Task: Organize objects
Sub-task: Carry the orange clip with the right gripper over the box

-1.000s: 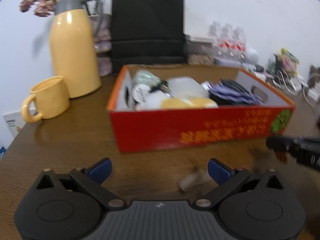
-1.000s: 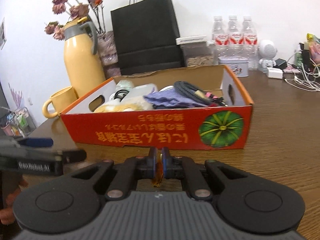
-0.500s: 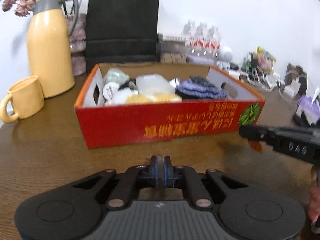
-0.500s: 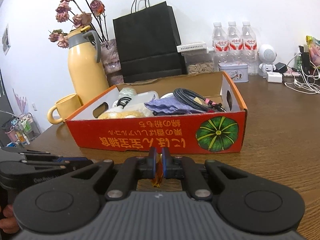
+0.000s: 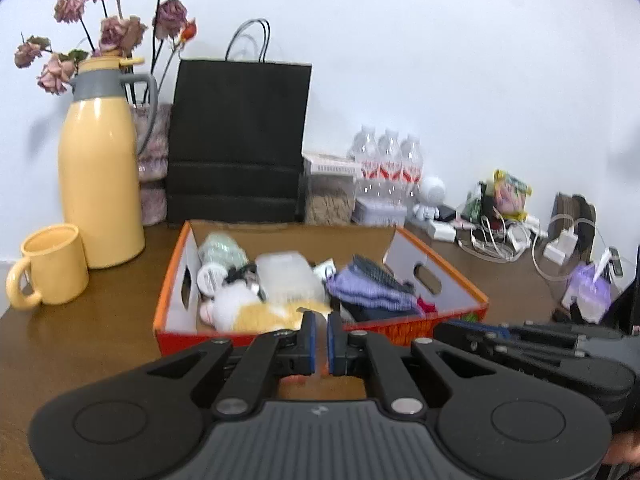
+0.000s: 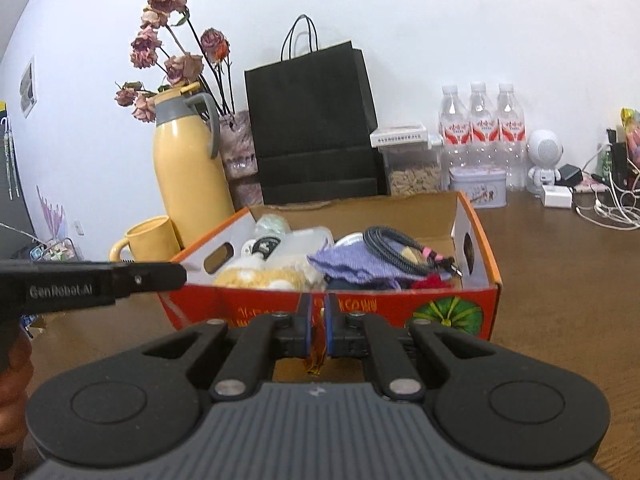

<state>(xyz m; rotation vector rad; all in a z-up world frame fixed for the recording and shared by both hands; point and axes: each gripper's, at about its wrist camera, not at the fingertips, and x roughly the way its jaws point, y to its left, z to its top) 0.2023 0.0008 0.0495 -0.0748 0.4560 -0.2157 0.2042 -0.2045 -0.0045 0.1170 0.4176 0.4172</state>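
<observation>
A red-orange cardboard box [image 5: 176, 280] [image 6: 380, 312] with a pumpkin print stands on the wooden table. It holds a yellow-white plush [image 5: 260, 314] [image 6: 260, 278], a purple cloth [image 5: 368, 288] [image 6: 352, 260], a coiled black cable [image 6: 392, 240] and a clear plastic container [image 5: 286, 276]. My left gripper [image 5: 321, 344] [image 6: 182, 274] hovers before the box's near wall, shut, with nothing visible between its pads. My right gripper [image 6: 316, 336] [image 5: 440, 330] hangs beside it on the right, shut on a small orange-brown scrap [image 6: 314, 358].
A yellow jug [image 5: 100, 184] and yellow mug [image 5: 52, 266] stand left of the box. Behind it are a black paper bag [image 5: 240, 140], dried roses [image 6: 172, 64] and water bottles [image 6: 480, 120]. Chargers and cables [image 5: 500, 236] clutter the right side.
The left gripper's jaws shut where a small blurred thing lay on the table. Both grippers then rose, so the views now look down into the box. The right gripper stayed shut on its scrap.
</observation>
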